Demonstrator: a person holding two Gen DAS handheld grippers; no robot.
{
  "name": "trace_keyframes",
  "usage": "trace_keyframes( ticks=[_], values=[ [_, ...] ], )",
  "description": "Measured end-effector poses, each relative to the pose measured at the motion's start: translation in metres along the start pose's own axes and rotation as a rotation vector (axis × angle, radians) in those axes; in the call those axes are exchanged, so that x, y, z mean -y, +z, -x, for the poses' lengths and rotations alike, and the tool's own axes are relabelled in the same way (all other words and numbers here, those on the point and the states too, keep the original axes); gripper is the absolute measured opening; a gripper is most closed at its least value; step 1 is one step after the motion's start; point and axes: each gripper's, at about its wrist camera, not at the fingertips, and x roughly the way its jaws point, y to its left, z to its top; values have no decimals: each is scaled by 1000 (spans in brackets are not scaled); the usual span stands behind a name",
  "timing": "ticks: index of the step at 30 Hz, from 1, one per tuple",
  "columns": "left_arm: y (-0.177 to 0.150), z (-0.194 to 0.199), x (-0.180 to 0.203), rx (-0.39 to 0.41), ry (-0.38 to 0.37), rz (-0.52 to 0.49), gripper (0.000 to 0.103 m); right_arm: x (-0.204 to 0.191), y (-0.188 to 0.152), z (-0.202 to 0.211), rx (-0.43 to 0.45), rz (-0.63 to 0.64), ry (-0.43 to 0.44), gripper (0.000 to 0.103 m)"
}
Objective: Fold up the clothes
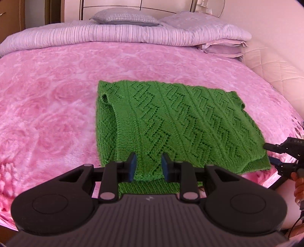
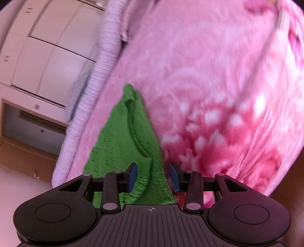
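Note:
A green knit sweater (image 1: 180,117) lies folded on the pink rose-patterned blanket (image 1: 47,104) of a bed. My left gripper (image 1: 149,165) is at its near edge, shut on a bunched fold of the knit that fills the gap between the blue pads. My right gripper (image 1: 270,154) is at the sweater's right corner, with a hand (image 1: 298,182) behind it. In the blurred, rolled right wrist view, the right gripper (image 2: 153,176) stands open over the sweater (image 2: 121,136). The knit's edge runs between the fingers, and pink blanket shows beside the right-hand pad.
A striped lilac duvet (image 1: 95,36) and pillows (image 1: 123,17) lie across the head of the bed, with folded bedding (image 1: 224,49) at the far right. White cupboards (image 2: 38,47) stand beyond the bed. Bare blanket spreads left of the sweater.

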Motion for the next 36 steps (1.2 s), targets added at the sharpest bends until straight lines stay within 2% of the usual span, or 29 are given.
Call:
trace_keyframes(
  ticks=[5,8,10,14,15,17,19,21,24,25,27,28,30,32,34,36],
  values=[
    [4,-10,-6,-8,-41,23,24,4,4,-14,8,-14,73,41],
    [5,-17,-8,-13,-70,33,23,-2,5,-24,-18,43,100,41],
    [4,-19,-9,-9,-84,31,18,-3,4,-27,-31,78,112,41],
    [-1,-27,-15,-24,-96,38,15,1,4,-27,-39,88,139,40],
    [-2,-31,-16,-37,-90,36,14,0,4,-28,-44,92,128,38],
    [-7,-39,-16,-46,-67,14,14,-4,5,-30,-57,108,78,23],
    [-8,-40,-15,-40,-53,-8,12,-13,7,-34,-81,113,7,18],
    [-6,-38,-16,-43,-59,-2,12,-35,10,-38,-116,155,-108,16],
    [-5,-32,-25,-36,-94,43,12,-90,-9,-48,-85,471,-313,15],
    [-5,-29,-31,-33,-112,69,11,-109,-22,-50,-58,599,-361,15],
    [-7,-23,-43,-27,-148,124,11,-148,-63,-49,29,895,-392,14],
    [-8,-20,-49,-27,-166,153,10,-166,-85,-48,65,1032,-390,14],
    [-10,-16,-61,-29,-193,204,10,-192,-132,-46,104,1259,-323,14],
    [-13,-10,-71,-23,-209,245,9,-208,-172,-48,91,1396,-220,14],
    [-15,-5,-82,-17,-222,291,8,-213,-200,-61,41,1457,-150,15],
    [-18,-2,-92,-18,-235,340,8,-208,-218,-81,-81,1436,-97,18]
  ],
)
